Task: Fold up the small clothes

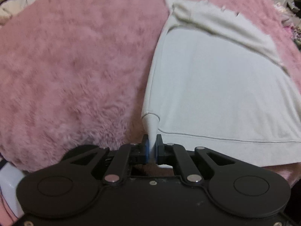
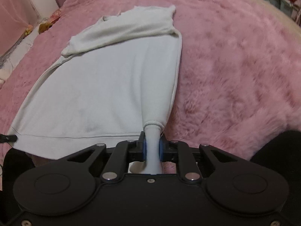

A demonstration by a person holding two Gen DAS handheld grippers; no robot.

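Left gripper (image 1: 152, 146) clamped on the near-left hem corner of the white sweatshirt (image 1: 216, 86), right gripper (image 2: 152, 146) pinching the near-right corner the same way, rest of it spread flat on the fluffy pink blanket (image 1: 75, 66) with a sleeve (image 2: 122, 30) folded across the far end. Looks soft, floppy and light, probably saggy mid-hem, so ribbed corners seem the best grab spots. No containers anywhere around the sweatshirt.

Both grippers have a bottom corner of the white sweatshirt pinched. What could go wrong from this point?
1. The left gripper and right gripper each pinch only a bunched hem corner of the white sweatshirt; cloth could slip out during the lift.
2. The sleeve folded loosely across the top may slide off and undo that fold.
3. The fluffy pink blanket may drag the fabric, wrinkling it.
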